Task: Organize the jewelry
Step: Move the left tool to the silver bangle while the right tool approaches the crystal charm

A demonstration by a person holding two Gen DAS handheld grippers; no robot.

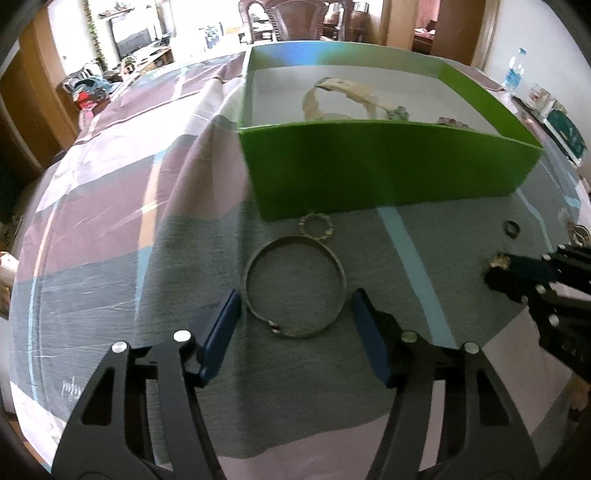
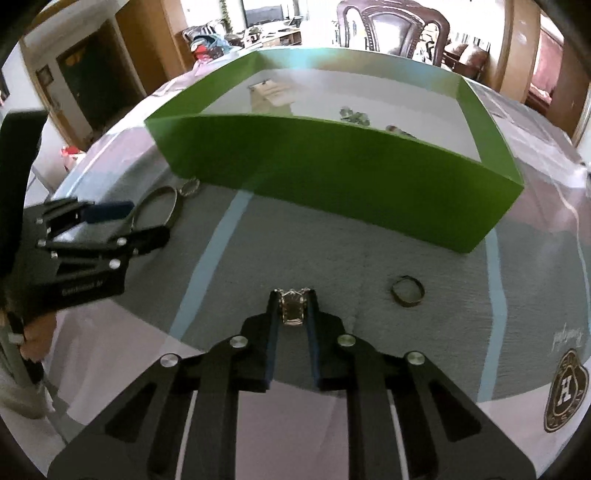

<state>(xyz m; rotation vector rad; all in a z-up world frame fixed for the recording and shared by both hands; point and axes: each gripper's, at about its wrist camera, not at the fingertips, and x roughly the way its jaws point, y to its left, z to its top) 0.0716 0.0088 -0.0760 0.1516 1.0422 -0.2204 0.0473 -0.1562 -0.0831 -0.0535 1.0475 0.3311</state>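
On a striped cloth (image 1: 110, 229) before carved chairs (image 2: 399, 26), the left gripper (image 1: 293, 314) gapes around a bangle (image 1: 295, 288); the right gripper (image 2: 292, 308) clamps a ring (image 2: 293, 310).

The right tool (image 2: 292, 295) pinches a silver ring (image 2: 293, 309) above the cloth-covered counter (image 2: 332, 258). A dark ring (image 2: 407, 291) lies just beside it, the green box (image 2: 343, 173) beyond.
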